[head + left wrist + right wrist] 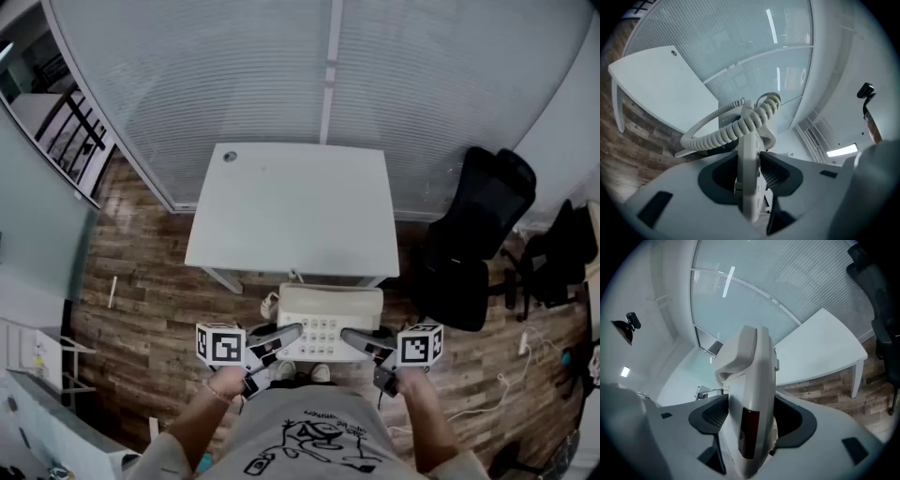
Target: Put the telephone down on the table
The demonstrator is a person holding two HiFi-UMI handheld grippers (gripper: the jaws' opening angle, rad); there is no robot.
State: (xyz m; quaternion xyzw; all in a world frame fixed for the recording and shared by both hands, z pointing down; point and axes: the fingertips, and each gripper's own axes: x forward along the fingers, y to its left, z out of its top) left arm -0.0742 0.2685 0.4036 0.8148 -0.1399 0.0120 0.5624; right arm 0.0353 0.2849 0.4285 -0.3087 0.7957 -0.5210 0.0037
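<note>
A white desk telephone (328, 322) with a keypad hangs in the air in front of the person's body, short of the white table (300, 206). My left gripper (289, 336) is shut on its left edge and my right gripper (354, 337) on its right edge. In the left gripper view the telephone's thin edge (749, 173) stands between the left gripper's (752, 177) jaws, with the coiled cord (731, 131) looping above. In the right gripper view the telephone's side (752, 399), with the handset on it, fills the right gripper's (752, 423) wide-set jaws.
The table top carries only a small round grommet (230, 157) at its far left corner. A black office chair (478, 234) stands right of the table. Window blinds (319, 66) close off the back. A white cable (497, 384) lies on the wooden floor at the right.
</note>
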